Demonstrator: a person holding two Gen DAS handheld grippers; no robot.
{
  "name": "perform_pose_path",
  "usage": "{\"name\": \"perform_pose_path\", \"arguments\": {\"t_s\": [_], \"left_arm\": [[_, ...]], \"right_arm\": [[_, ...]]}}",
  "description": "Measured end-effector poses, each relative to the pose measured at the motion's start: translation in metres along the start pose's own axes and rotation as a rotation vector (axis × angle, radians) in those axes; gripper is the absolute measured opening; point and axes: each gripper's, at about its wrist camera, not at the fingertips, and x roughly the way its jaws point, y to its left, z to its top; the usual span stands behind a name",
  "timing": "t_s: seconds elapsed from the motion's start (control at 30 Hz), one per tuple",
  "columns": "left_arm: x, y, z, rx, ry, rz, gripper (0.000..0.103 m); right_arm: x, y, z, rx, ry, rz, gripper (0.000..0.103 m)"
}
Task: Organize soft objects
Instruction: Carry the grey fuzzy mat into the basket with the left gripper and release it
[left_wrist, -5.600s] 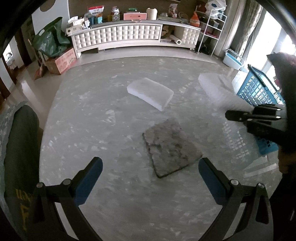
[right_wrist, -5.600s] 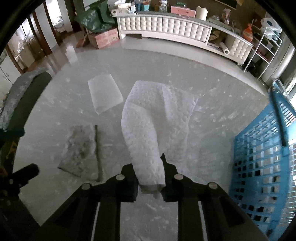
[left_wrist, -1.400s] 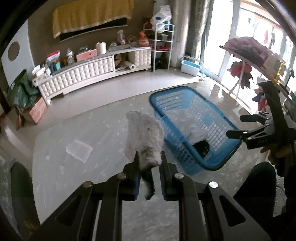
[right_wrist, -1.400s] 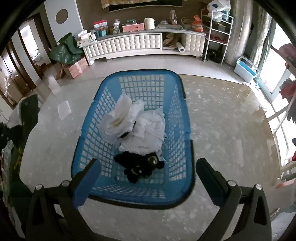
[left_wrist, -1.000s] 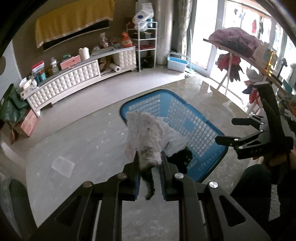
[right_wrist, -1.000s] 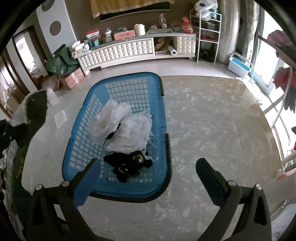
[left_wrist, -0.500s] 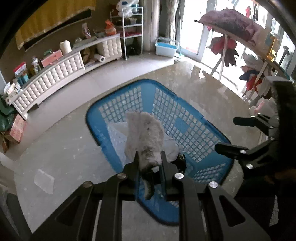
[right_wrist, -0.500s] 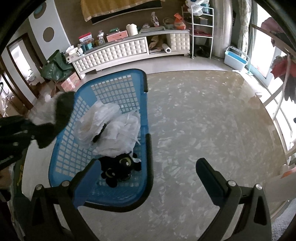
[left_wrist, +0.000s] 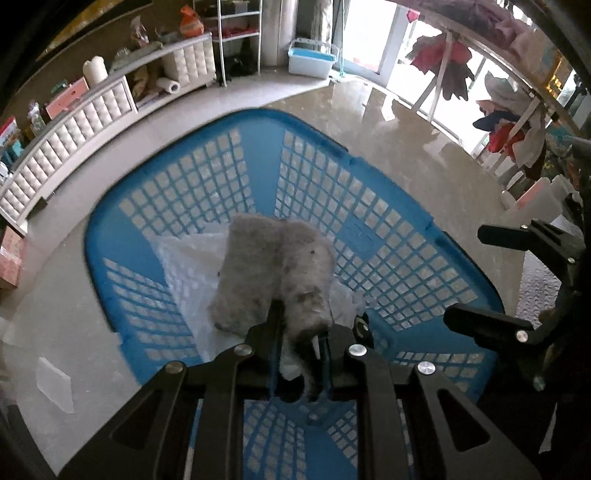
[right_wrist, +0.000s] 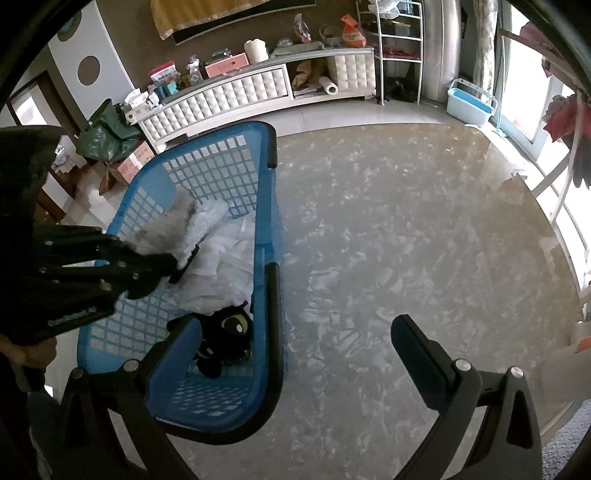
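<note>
My left gripper (left_wrist: 299, 332) is clamped on the grey fluffy mat (left_wrist: 273, 273), centre frame, hanging over the blue basket (left_wrist: 388, 236) (white cloth (right_wrist: 225, 266) and black plush toy (right_wrist: 225, 332) inside); my right gripper (right_wrist: 295, 354) stands apart, empty, lower frame

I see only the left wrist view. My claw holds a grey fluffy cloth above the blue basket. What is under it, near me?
Observer: A black plush toy lies at the near end of the blue basket, beside the white cloths.
Operator: Is the right claw busy?
Observer: No, the right claw is open and empty, over the bare floor beside the basket.
Operator: Does my cloth touch anything?
Observer: The grey cloth in the left claw seems to meet the white cloths.
</note>
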Motion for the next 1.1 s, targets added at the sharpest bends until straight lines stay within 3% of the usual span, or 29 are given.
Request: {"name": "perform_pose_path", "arguments": {"t_s": [0.47,0.63,0.8,0.87,1.0,1.1], "left_arm": [[0.016,-0.008,0.006,0.006,0.032,-0.018,0.017],[0.014,-0.006,0.005,0.002,0.02,-0.021,0.025],[0.013,-0.01,0.005,0.012,0.017,-0.032,0.046],[0.011,-0.016,0.004,0.038,0.012,-0.019,0.051],[0.001,-0.02,0.002,0.056,-0.02,0.006,0.07],[-0.012,-0.021,0.0,0.061,-0.05,0.001,0.077]], "right_arm": [[0.0,-0.006,0.0,0.01,0.012,0.008,0.103],[0.001,-0.007,0.0,0.009,0.018,0.011,0.103],[0.0,-0.007,-0.001,0.012,0.017,0.012,0.103],[-0.001,-0.007,-0.002,0.014,0.017,0.013,0.103],[-0.01,-0.006,-0.005,0.026,-0.002,0.015,0.103],[-0.016,-0.007,-0.006,0.031,-0.012,0.01,0.103]]}}
